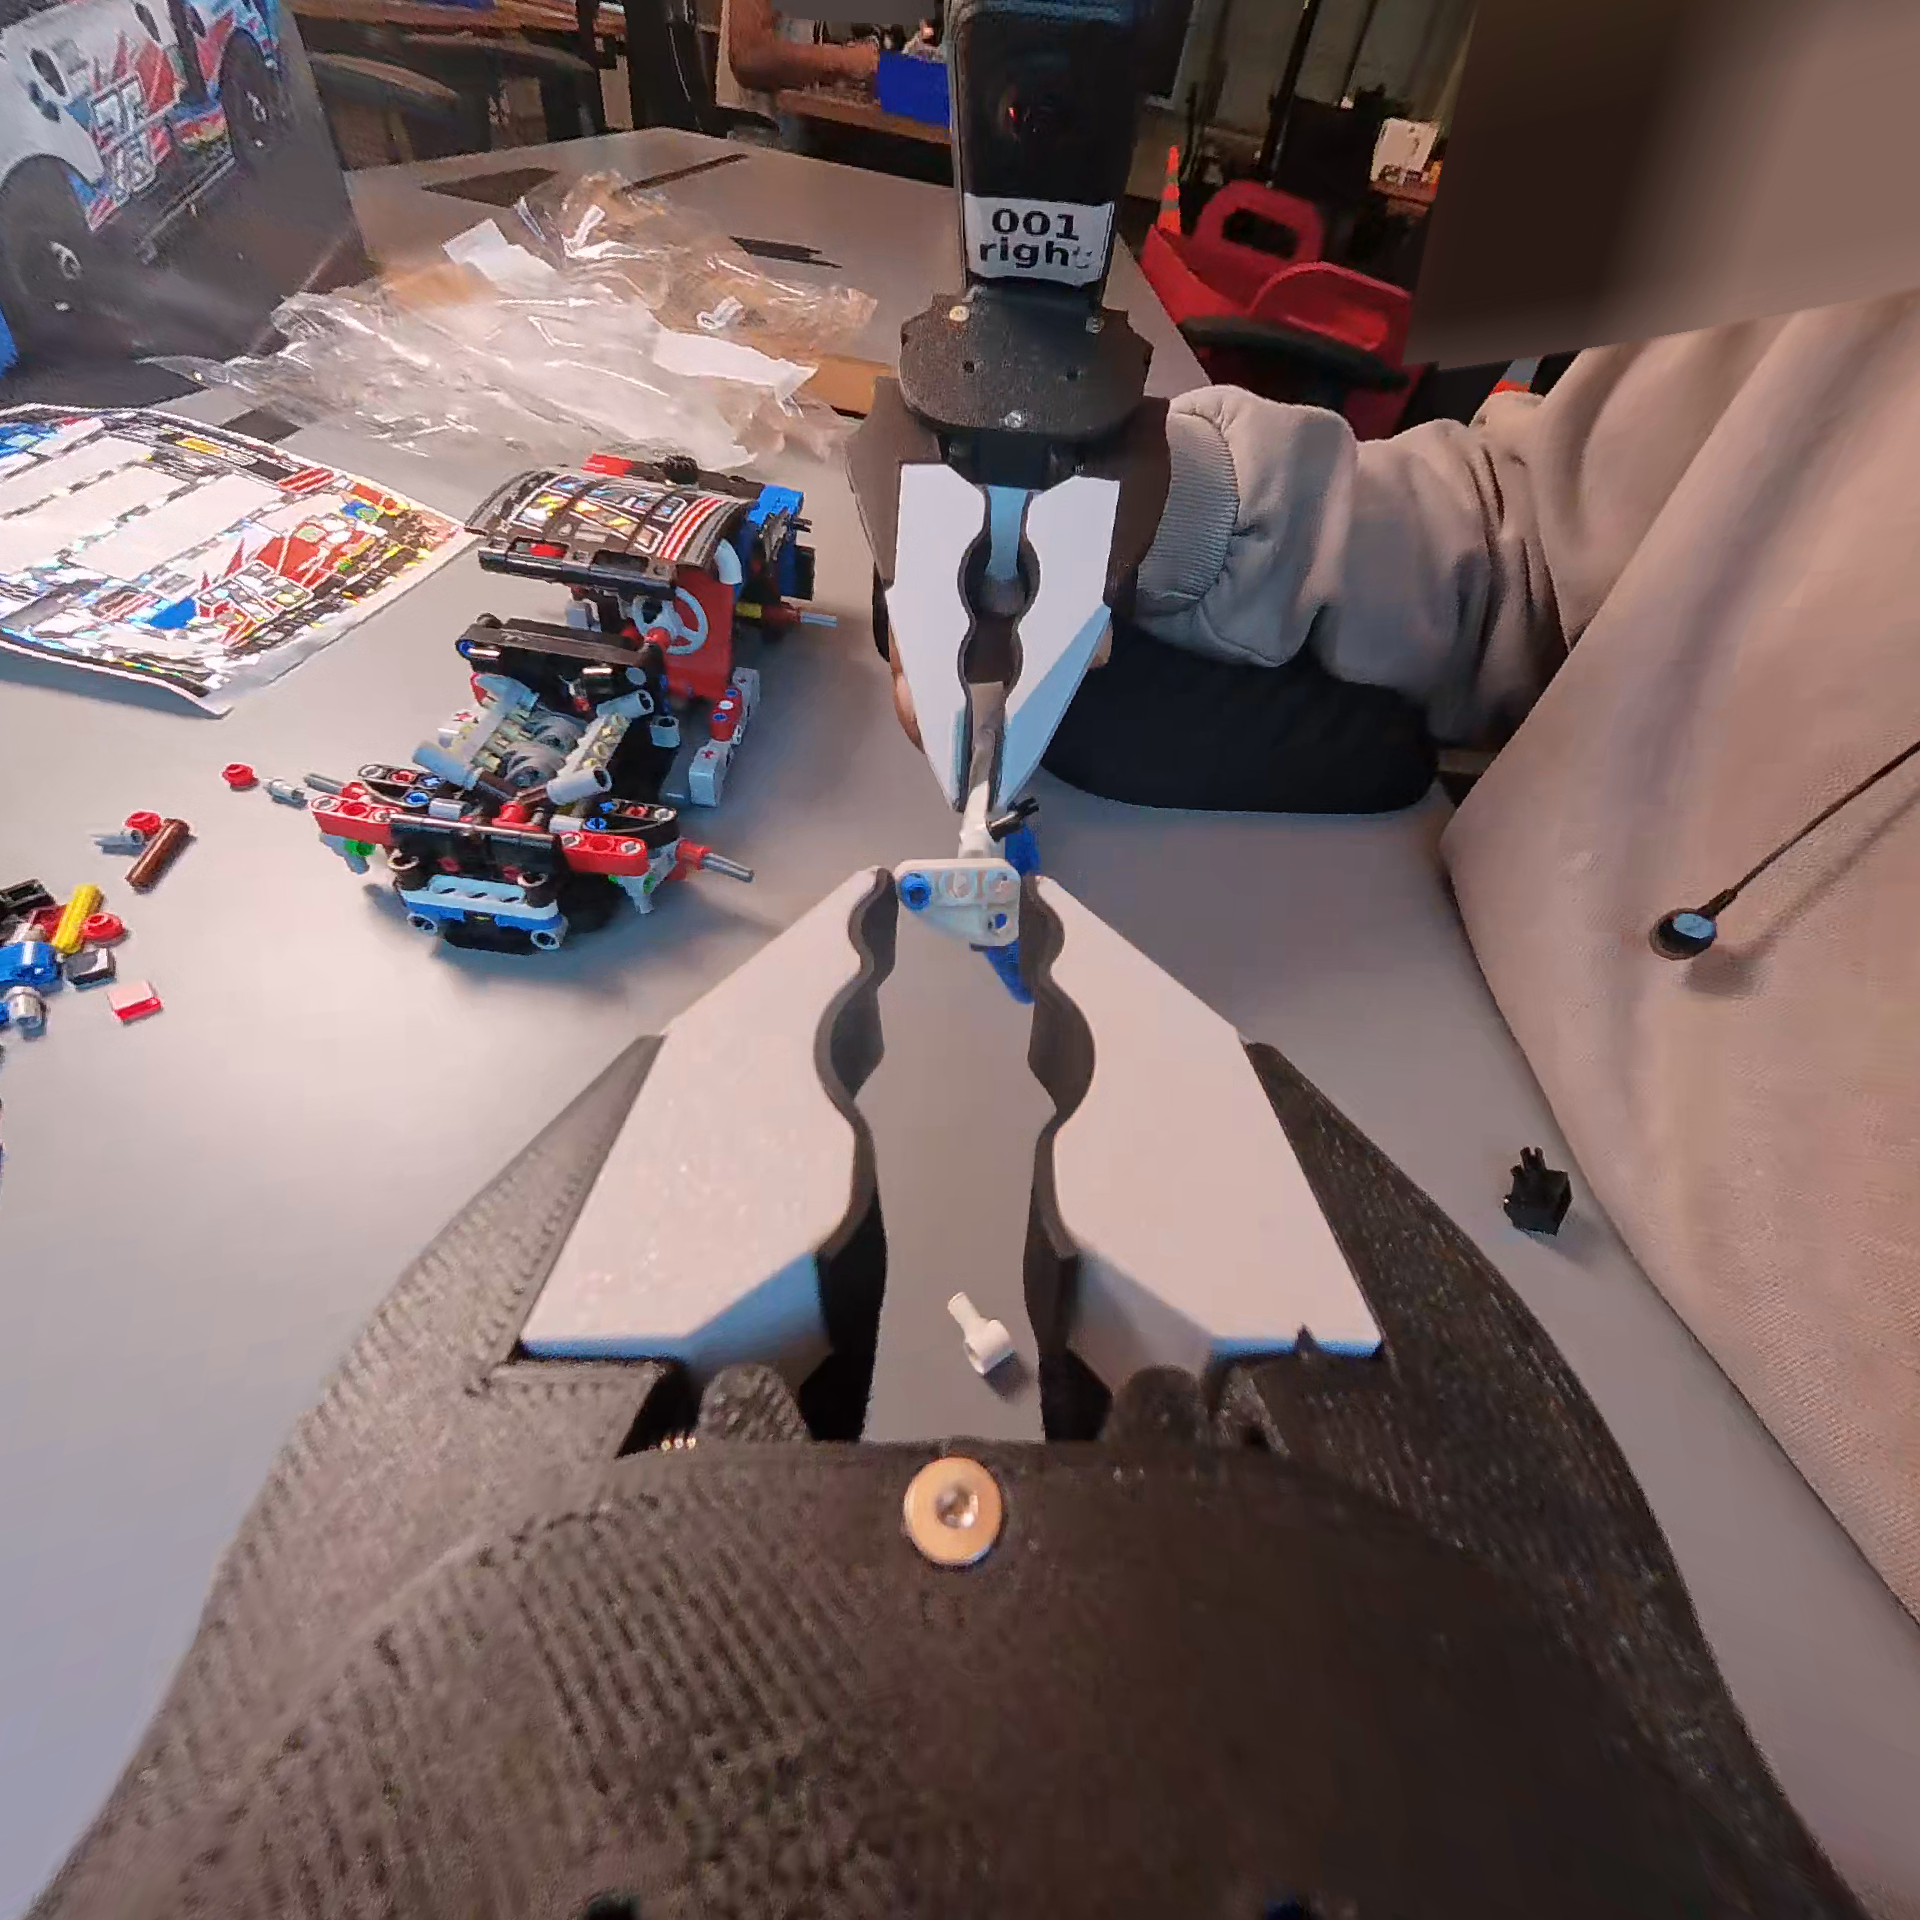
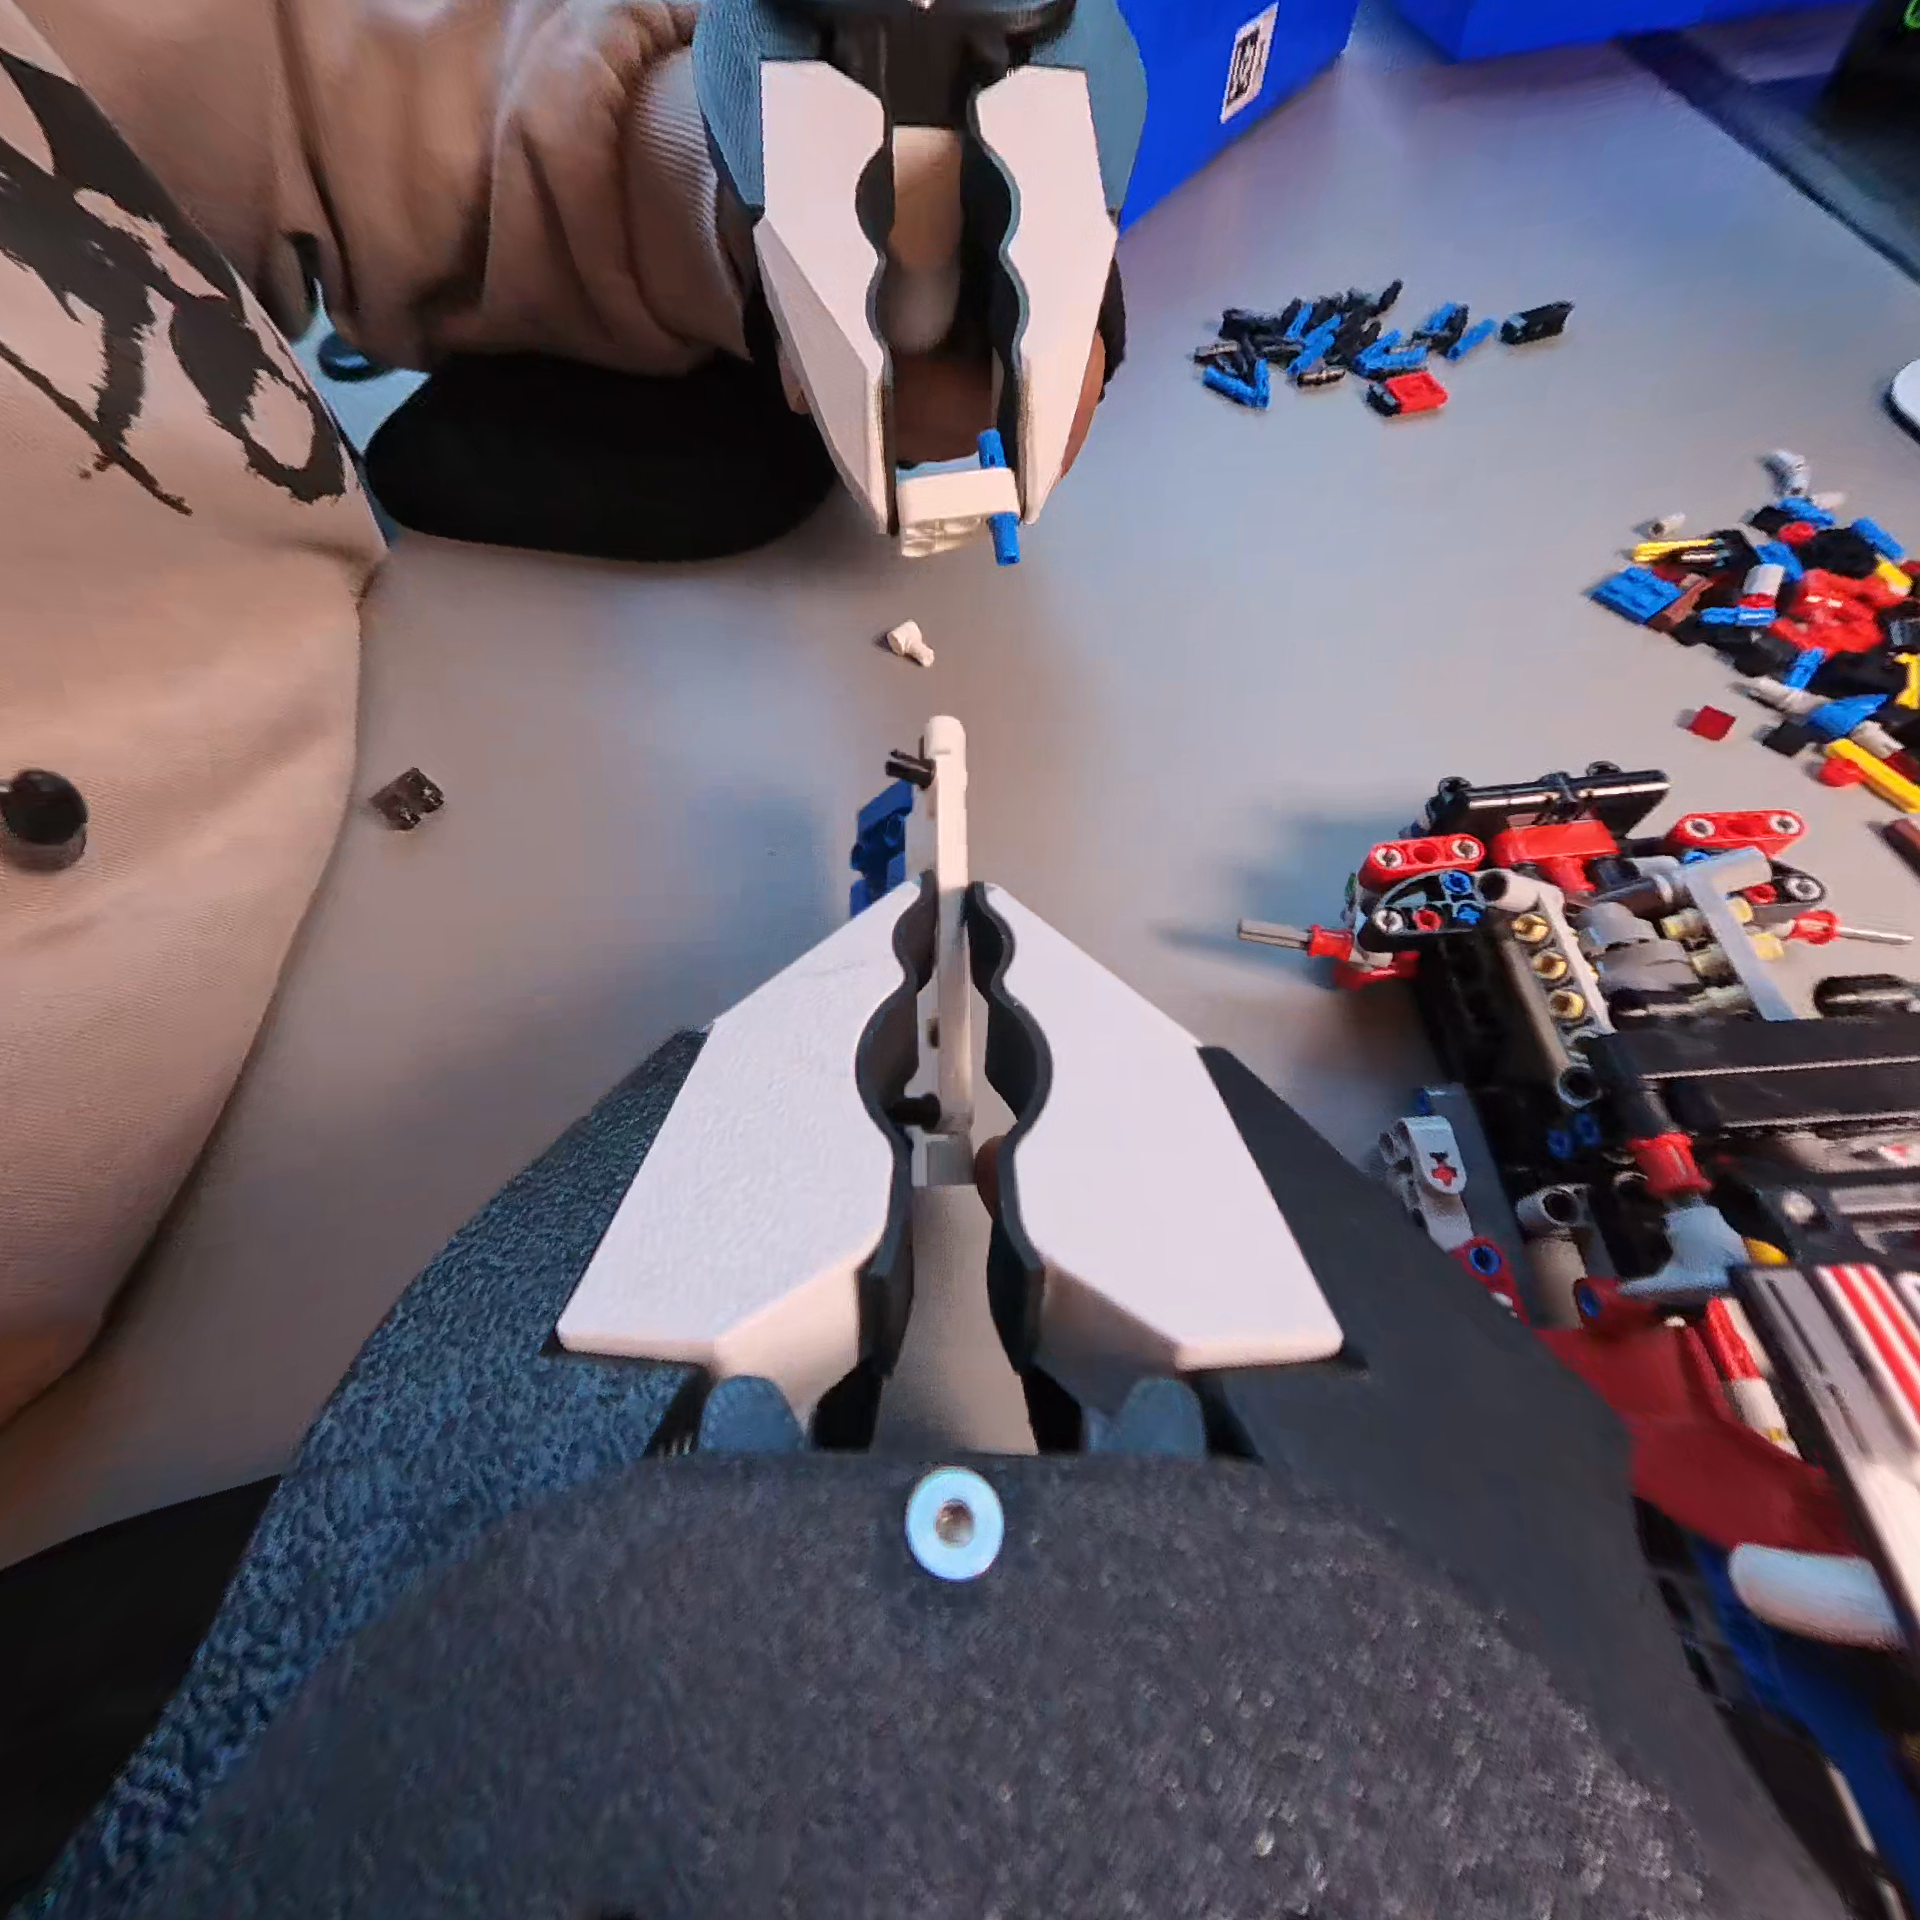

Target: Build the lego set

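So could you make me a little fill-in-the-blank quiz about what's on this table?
1. The left gripper holds a small ____ piece with blue pins.
2. The right gripper is shut on a long white ____.
3. The half-built ____ sits on the grey table.

Missing words: white; beam; car
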`<state>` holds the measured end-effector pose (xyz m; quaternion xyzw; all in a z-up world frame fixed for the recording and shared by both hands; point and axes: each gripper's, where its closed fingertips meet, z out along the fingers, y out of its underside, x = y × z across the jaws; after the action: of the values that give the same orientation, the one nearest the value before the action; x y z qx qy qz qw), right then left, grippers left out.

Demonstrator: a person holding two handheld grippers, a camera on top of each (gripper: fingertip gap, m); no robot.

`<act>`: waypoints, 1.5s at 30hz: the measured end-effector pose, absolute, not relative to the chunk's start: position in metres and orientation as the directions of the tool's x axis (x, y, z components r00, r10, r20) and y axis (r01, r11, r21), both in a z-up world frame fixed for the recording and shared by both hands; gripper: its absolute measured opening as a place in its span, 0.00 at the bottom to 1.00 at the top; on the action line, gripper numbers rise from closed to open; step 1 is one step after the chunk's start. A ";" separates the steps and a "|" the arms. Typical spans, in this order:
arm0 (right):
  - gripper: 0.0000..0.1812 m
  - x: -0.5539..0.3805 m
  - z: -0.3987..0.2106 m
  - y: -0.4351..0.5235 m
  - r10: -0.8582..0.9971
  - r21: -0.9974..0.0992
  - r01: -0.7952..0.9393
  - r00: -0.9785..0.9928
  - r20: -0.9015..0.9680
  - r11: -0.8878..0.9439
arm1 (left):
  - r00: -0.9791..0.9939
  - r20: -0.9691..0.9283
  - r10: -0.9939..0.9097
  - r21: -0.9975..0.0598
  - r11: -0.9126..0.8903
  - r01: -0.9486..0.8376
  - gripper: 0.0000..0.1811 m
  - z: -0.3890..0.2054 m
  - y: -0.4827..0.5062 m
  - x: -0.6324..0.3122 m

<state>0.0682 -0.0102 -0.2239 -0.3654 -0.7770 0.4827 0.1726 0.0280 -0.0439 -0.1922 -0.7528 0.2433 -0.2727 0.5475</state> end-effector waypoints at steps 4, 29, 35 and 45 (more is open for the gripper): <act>0.00 0.068 -0.239 -0.009 0.731 -0.833 0.453 -0.677 -0.090 0.318 | 0.726 0.128 -0.675 -0.954 -0.284 -0.096 0.12 -0.198 -0.043 0.033; 0.28 0.086 -0.273 -0.024 0.636 -0.591 0.491 -0.771 0.048 0.640 | 0.747 0.105 -0.657 -0.950 -0.289 -0.121 0.12 -0.208 -0.046 0.032; 0.27 0.071 -0.241 -0.034 0.652 -0.805 0.446 -0.752 -0.099 0.392 | 0.745 0.151 -0.650 -0.964 -0.264 -0.035 0.12 -0.196 -0.048 0.026; 0.28 0.055 -0.218 -0.035 0.677 -0.903 0.324 -0.734 -0.051 0.283 | 0.710 0.196 -0.677 -0.976 -0.202 0.077 0.12 -0.179 -0.051 0.021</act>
<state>0.0552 -0.0354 -0.2176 -0.3201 -0.7816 0.5061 0.1747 0.0209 -0.0509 -0.1789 -0.7078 0.2118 -0.3166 0.5949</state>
